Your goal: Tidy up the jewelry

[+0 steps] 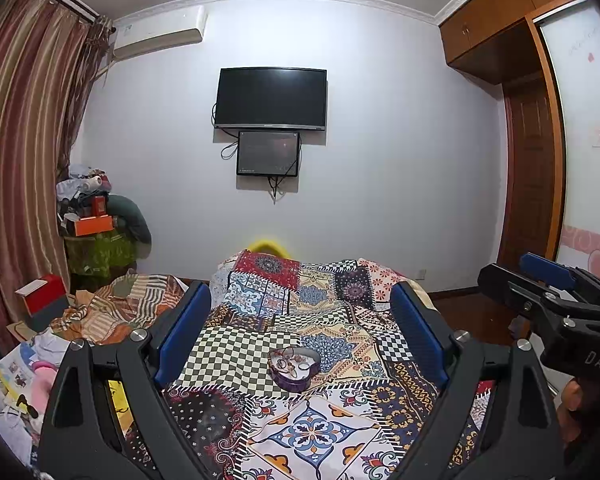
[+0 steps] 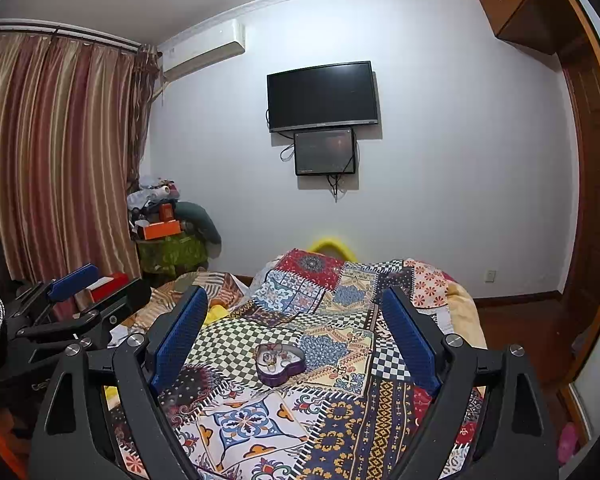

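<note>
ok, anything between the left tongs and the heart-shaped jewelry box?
Nothing: only bare patchwork quilt between the open left tongs and heart-shaped box, per the left wrist view.

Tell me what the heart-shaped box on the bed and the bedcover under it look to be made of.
Heart-shaped box: likely tin or lacquered card; its purple wall is thin, smooth and slightly glossy, with a pale lining inside. Which of the two is unclear from here.
Bedcover: printed woven cloth, probably cotton; matte, with a patchwork pattern, and it folds and rumples softly toward the far end of the bed.
</note>
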The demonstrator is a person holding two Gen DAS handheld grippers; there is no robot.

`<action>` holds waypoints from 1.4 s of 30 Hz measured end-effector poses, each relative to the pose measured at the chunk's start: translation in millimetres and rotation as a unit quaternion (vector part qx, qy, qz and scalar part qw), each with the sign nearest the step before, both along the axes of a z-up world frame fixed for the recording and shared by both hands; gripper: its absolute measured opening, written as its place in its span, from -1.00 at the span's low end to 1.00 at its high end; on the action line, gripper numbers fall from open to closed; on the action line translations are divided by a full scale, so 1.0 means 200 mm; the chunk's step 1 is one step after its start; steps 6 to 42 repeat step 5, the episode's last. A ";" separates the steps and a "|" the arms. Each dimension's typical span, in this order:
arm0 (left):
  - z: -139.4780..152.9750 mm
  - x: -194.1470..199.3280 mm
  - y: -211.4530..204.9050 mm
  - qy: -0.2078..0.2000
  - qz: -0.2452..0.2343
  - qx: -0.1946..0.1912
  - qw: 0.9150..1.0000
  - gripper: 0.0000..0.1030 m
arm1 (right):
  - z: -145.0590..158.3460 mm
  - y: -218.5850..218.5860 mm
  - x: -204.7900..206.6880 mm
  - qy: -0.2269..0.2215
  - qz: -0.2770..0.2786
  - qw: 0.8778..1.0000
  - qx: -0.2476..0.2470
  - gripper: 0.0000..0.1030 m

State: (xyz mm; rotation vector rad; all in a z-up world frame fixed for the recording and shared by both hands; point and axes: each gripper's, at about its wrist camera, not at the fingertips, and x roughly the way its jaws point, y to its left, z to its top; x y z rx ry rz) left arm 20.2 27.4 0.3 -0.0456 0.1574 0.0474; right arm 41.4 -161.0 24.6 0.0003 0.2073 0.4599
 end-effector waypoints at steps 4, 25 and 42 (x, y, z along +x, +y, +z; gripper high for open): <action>-0.01 0.02 0.00 0.005 0.000 0.000 1.000 0.77 | -0.01 0.00 0.02 0.003 0.000 1.000 0.000 0.69; -0.02 0.03 0.00 0.007 0.000 -0.001 1.000 0.77 | -0.01 0.00 0.02 0.004 0.000 1.000 -0.001 0.69; -0.02 0.03 0.00 0.007 0.000 -0.001 1.000 0.77 | -0.01 0.00 0.02 0.004 0.000 1.000 -0.001 0.69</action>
